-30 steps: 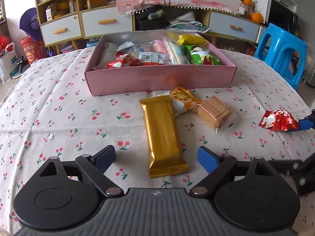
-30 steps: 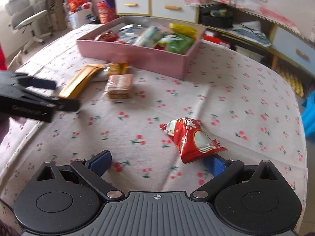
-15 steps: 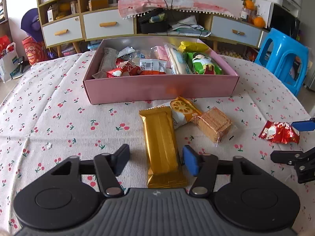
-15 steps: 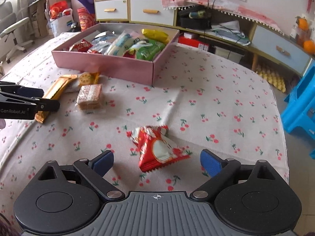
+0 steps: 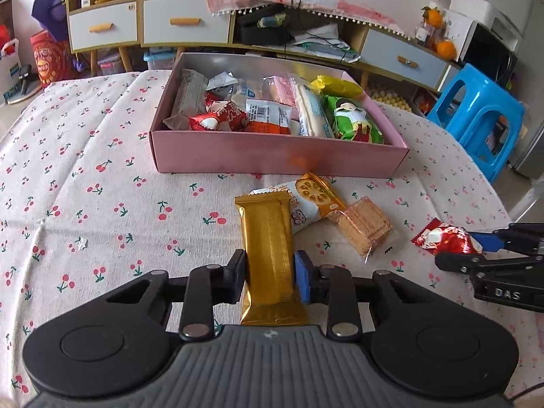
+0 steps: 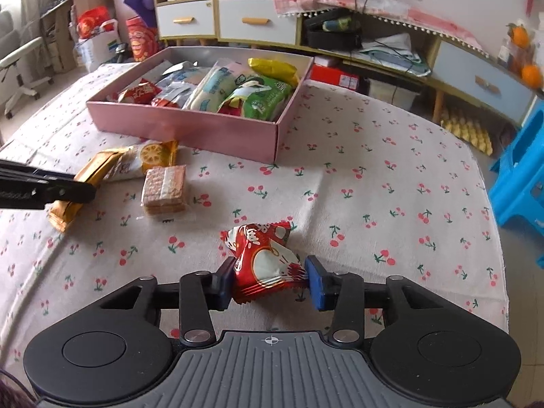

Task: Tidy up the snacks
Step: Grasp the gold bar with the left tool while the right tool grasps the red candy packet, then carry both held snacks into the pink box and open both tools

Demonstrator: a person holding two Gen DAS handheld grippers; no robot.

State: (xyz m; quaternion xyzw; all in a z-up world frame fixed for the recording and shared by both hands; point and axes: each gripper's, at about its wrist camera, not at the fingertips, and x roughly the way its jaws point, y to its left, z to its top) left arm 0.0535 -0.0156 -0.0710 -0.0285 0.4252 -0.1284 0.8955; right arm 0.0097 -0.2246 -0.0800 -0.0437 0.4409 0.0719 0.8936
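My left gripper (image 5: 270, 277) is shut on a long gold snack bar (image 5: 268, 241) that lies on the cherry-print tablecloth. My right gripper (image 6: 271, 284) is shut on a red snack packet (image 6: 267, 258); this packet also shows at the right in the left wrist view (image 5: 445, 239). A pink box (image 5: 278, 156) holding several snacks stands beyond the bar. An orange-and-white biscuit pack (image 5: 307, 204) and a clear pack of wafers (image 5: 363, 226) lie between the bar and the box.
A blue plastic stool (image 5: 482, 119) stands off the table's right side. Low cabinets with drawers (image 5: 183, 25) line the back wall. The table edge runs close on the right in the right wrist view (image 6: 499, 272).
Both grippers went from wide open to shut: the left closed on the gold bar, the right moved over the red packet and closed on it.
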